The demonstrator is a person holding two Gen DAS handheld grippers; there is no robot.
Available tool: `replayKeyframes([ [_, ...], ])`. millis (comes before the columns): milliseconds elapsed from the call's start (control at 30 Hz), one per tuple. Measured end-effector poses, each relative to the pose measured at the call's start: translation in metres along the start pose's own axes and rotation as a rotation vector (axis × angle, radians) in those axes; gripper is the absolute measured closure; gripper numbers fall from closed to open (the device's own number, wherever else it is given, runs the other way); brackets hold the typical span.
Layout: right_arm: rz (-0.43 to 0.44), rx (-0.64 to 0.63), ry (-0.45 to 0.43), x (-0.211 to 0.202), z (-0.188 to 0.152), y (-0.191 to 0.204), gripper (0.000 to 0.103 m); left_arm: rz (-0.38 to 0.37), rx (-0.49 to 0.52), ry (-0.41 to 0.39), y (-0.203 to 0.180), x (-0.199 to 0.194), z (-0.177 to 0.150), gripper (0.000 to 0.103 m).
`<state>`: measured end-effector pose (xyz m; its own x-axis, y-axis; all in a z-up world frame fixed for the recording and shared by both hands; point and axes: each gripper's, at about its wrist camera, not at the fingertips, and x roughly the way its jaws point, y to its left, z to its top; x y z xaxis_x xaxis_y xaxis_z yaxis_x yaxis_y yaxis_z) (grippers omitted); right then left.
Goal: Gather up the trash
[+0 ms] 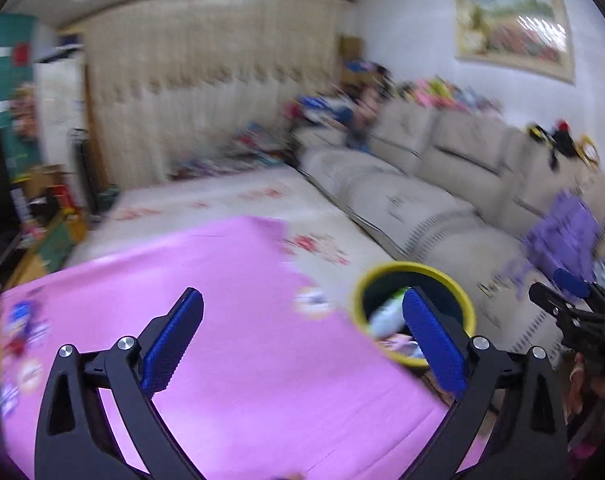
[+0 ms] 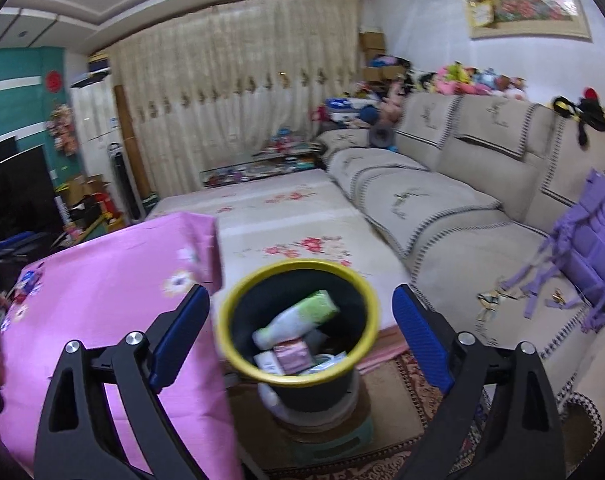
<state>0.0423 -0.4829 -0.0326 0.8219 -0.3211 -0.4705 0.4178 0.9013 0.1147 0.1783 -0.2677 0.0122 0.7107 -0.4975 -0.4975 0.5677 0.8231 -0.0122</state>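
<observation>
Left gripper point(image 1: 302, 344) gapes wide and empty above the pink-clothed surface point(image 1: 230, 280). Right gripper point(image 2: 302, 336) is spread too, holding nothing, over the yellow-rimmed bin point(image 2: 362, 304), where a white-and-green bottle point(image 2: 298, 316) lies inside among wrappers.

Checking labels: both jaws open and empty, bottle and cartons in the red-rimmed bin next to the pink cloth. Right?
Not quite: the bin has a yellow rim, not red, as the right wrist view shows. The rest holds: bottle and cartons lie inside it, next to the pink cloth, with left gripper and right gripper open and empty.
</observation>
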Motion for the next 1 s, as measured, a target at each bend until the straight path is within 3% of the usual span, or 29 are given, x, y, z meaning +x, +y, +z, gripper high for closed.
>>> replayKeyframes([
  [233, 0.081, -0.1, -0.003, -0.022, -0.001, 0.06, 0.013, 0.242, -0.097, -0.061, 0.085, -0.122, -0.051, 0.005],
  [433, 0.114, -0.129, -0.001, -0.042, -0.011, 0.09, 0.01, 0.36, -0.177, -0.042, 0.119, -0.166, -0.087, 0.005],
  [733, 0.111, -0.154, -0.001, -0.06, -0.021, 0.106, 0.009, 0.388, -0.282, -0.073, 0.147, -0.203, -0.129, 0.005],
  [1000, 0.127, -0.146, 0.008, -0.055, -0.021, 0.105, 0.009, 0.41, -0.267, -0.08, 0.137, -0.2, -0.125, 0.005],
])
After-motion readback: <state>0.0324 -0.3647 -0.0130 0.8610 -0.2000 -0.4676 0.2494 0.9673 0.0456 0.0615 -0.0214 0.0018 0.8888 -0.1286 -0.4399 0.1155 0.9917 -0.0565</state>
